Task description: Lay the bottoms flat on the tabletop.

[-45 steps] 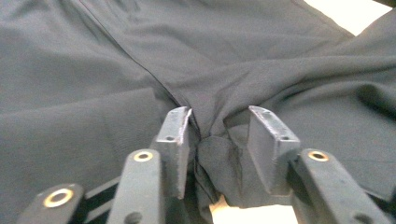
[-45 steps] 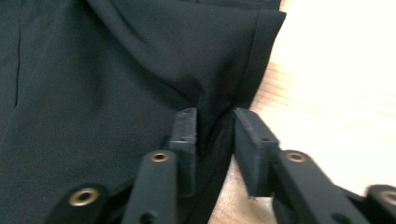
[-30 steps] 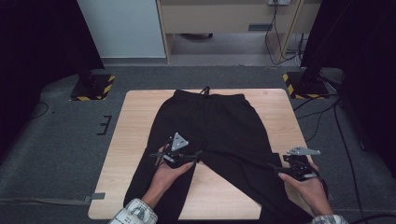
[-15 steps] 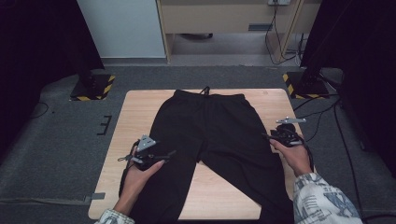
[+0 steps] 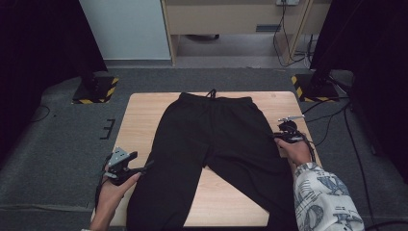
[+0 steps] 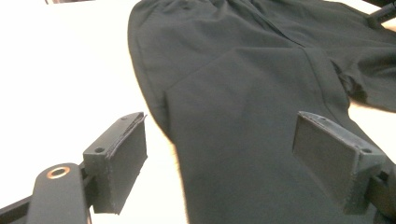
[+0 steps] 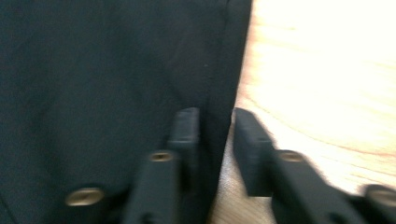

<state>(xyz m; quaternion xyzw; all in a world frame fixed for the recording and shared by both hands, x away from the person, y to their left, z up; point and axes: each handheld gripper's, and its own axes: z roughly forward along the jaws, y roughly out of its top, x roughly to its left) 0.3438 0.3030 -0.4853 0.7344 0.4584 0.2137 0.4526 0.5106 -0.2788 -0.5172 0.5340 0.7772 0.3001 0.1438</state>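
Black pants (image 5: 216, 144) lie flat on a wooden table (image 5: 139, 115), waistband at the far side, legs toward me. My left gripper (image 5: 144, 167) hovers at the table's left edge beside the left leg. Its jaws have just widened and stand open (image 6: 229, 158), with the leg's outer edge (image 6: 243, 140) ahead of them and untouched. My right gripper (image 5: 287, 131) is at the right side seam near the hip. Its jaws (image 7: 215, 114) have just been closing and straddle the pants' edge (image 7: 219, 70) with a narrow gap left. I see no pad pressing the cloth.
Bare wood shows beside the waistband and between the legs (image 5: 226, 197). Black stands on striped bases (image 5: 94, 91) (image 5: 312, 86) flank the table's far corners. Cables (image 5: 337, 120) trail over the grey carpet at the right. A cabinet (image 5: 231, 19) stands behind.
The left hand has swung from the middle of the pants out to the table's left edge. The right hand has moved from the near right leg up to the hip's edge.
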